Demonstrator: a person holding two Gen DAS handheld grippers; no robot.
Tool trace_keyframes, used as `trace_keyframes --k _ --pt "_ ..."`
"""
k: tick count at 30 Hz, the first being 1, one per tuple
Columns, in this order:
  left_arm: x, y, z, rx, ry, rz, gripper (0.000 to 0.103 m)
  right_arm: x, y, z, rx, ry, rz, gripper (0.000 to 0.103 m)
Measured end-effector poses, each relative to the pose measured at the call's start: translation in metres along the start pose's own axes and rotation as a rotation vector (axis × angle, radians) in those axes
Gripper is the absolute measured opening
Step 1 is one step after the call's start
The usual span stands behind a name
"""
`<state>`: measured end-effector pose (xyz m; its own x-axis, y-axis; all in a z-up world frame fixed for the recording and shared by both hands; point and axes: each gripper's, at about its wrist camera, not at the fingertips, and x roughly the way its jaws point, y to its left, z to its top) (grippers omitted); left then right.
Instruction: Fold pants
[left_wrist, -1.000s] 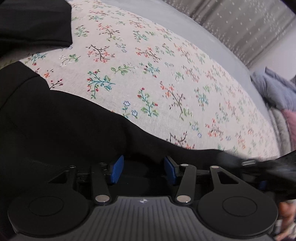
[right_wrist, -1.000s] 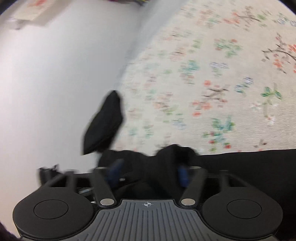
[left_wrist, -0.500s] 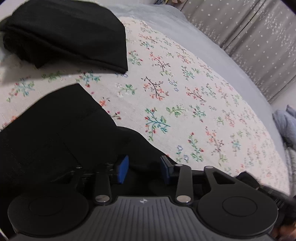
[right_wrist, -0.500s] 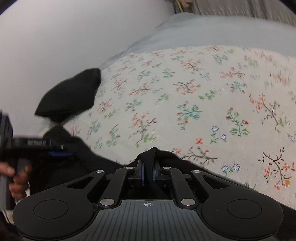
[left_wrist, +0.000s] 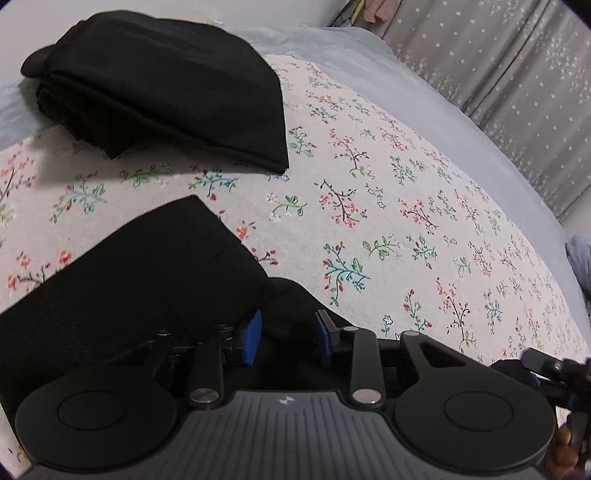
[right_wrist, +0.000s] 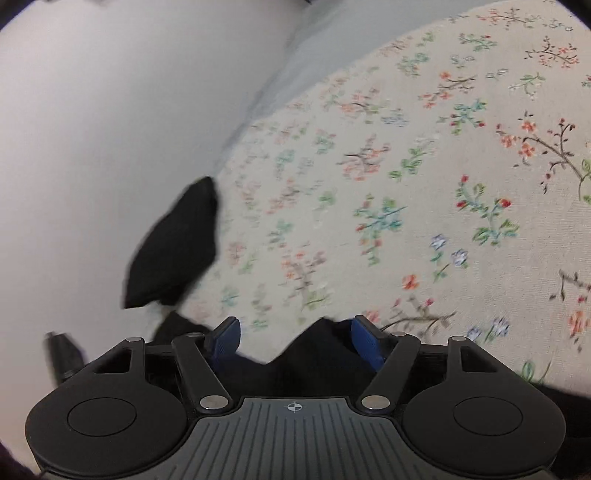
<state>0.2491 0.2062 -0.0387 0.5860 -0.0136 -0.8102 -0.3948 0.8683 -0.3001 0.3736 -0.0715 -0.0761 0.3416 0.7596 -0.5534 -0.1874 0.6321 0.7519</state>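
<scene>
Black pants (left_wrist: 129, 280) lie on the floral bedspread (left_wrist: 406, 221), partly folded, with one corner pointing away from me. My left gripper (left_wrist: 287, 339) sits over their near edge. Its blue pads are closing, and a raised bunch of the black cloth fills the gap between them. In the right wrist view my right gripper (right_wrist: 295, 339) is opening. A peak of the pants (right_wrist: 317, 354) stands loose between the wide-apart pads, closer to the right one. The right gripper (left_wrist: 546, 365) also shows at the right edge of the left wrist view.
A folded black garment (left_wrist: 166, 85) rests at the far left of the bed, seen also as a dark shape (right_wrist: 177, 243) by the white wall (right_wrist: 110, 129). A grey sheet (left_wrist: 388, 74) borders the floral cloth. Star-patterned curtains (left_wrist: 517, 74) hang behind.
The right gripper shut on the pants' edge, then sprang wide and let the cloth go. The left gripper's pads drew closer together, and it swung so the folded garment came into view.
</scene>
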Motion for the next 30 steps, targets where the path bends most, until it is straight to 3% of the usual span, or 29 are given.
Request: trace_keyframes --k 2,3,4,5,9,13,15,16,17,20,21,24,27,28,30 --pt "-0.001 0.005 0.004 -0.010 -0.009 -0.002 0.015 0.006 0.003 0.000 -0.018 0.012 -0.036 0.009" --pt "0.000 0.010 0.006 -0.023 -0.009 -0.004 0.011 0.007 0.006 -0.002 -0.045 -0.003 -0.086 0.009" --pt "0.001 0.016 0.008 -0.042 -0.008 -0.006 0.002 0.004 0.007 -0.005 -0.060 -0.023 -0.096 0.005" --pt "0.003 0.021 0.009 -0.060 -0.001 -0.007 0.000 -0.001 0.006 -0.007 -0.059 -0.057 -0.080 0.003" --pt "0.003 0.040 0.013 -0.152 0.013 -0.047 0.000 -0.033 0.012 -0.020 -0.060 -0.242 -0.004 0.002" --pt "-0.014 0.034 0.018 -0.110 -0.080 -0.050 0.000 -0.012 0.013 -0.024 -0.110 -0.170 -0.130 0.002" --pt "-0.024 0.033 0.023 -0.076 -0.122 -0.055 0.021 -0.027 0.013 -0.024 -0.084 -0.246 -0.051 0.002" --pt "-0.027 0.032 0.026 -0.048 -0.144 -0.020 0.044 -0.034 0.015 -0.023 -0.079 -0.268 -0.015 0.002" --pt "-0.029 0.032 0.028 -0.019 -0.171 0.032 0.059 -0.036 0.018 -0.023 -0.087 -0.271 -0.011 0.002" --pt "-0.029 0.036 0.034 0.050 -0.222 0.198 0.061 -0.027 0.020 -0.023 -0.116 -0.198 -0.078 0.002" --pt "-0.027 0.040 0.035 0.044 -0.213 0.209 0.062 -0.025 0.017 -0.024 -0.104 -0.186 -0.071 0.002" --pt "-0.003 0.041 0.034 0.053 -0.093 0.117 0.069 -0.019 0.007 -0.024 -0.039 -0.130 -0.038 0.006" --pt "0.017 0.034 0.032 0.087 -0.045 0.154 0.069 -0.008 0.002 -0.021 -0.009 -0.028 -0.080 0.012" --pt "0.021 0.032 0.032 0.104 -0.045 0.166 0.066 -0.004 0.000 -0.017 0.003 0.009 -0.089 0.017" --pt "0.026 0.025 0.030 0.146 -0.048 0.180 0.047 0.002 -0.002 -0.008 0.040 0.047 -0.102 0.023"
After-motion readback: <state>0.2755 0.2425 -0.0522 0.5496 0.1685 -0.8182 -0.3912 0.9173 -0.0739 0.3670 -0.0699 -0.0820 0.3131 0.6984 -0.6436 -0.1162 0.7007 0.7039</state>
